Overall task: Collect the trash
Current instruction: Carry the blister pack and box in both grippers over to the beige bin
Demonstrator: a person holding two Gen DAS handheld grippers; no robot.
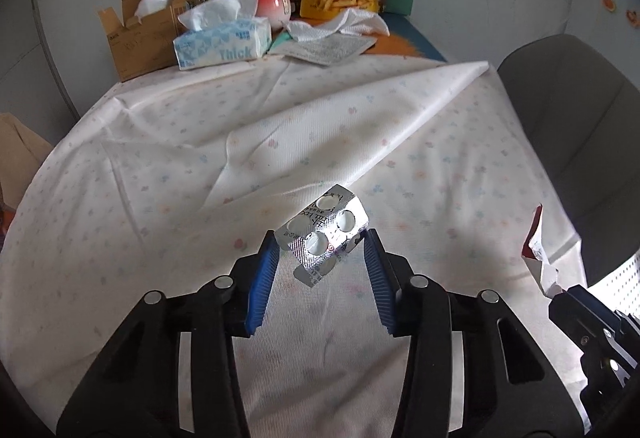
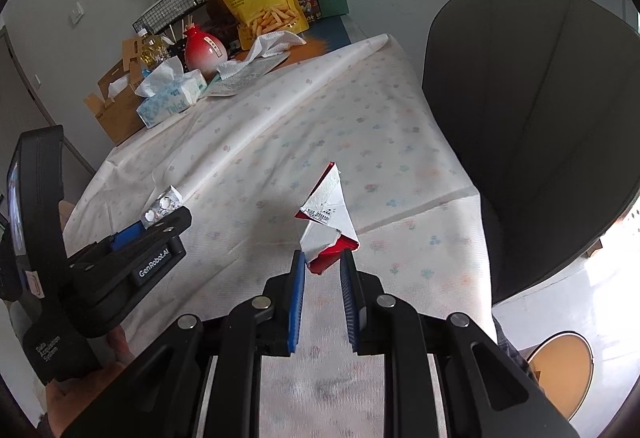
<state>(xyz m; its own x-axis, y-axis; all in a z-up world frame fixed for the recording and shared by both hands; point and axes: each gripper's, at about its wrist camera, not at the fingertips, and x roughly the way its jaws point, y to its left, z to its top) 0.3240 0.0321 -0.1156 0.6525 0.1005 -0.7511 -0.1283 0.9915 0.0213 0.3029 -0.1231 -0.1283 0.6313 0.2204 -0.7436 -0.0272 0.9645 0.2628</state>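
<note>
While both grippers hang over the cloth, we hold one piece of trash in each.

Left gripper: our blue ribbed pads pinch the blister pack at its two edges, clenched on it above the tablecloth.

Right gripper: jaws nearly together, gripping the lower corner of the torn carton scrap, which stands up from the fingertips.

Risk, left: we judge the hold thin, since the pads catch only the pack's rims; a tilt or a slackened squeeze could let it slip back onto the cloth.

Risk, right: the scrap is held by one corner and could tear or swing out.

Materials: the pack is stiff silver foil with round, pushed-out pockets; the scrap is creased card, red outside, white inside, with ragged edges; the cloth is thin, wrinkled, with faint flowers.

No bin shows in either view.
</note>
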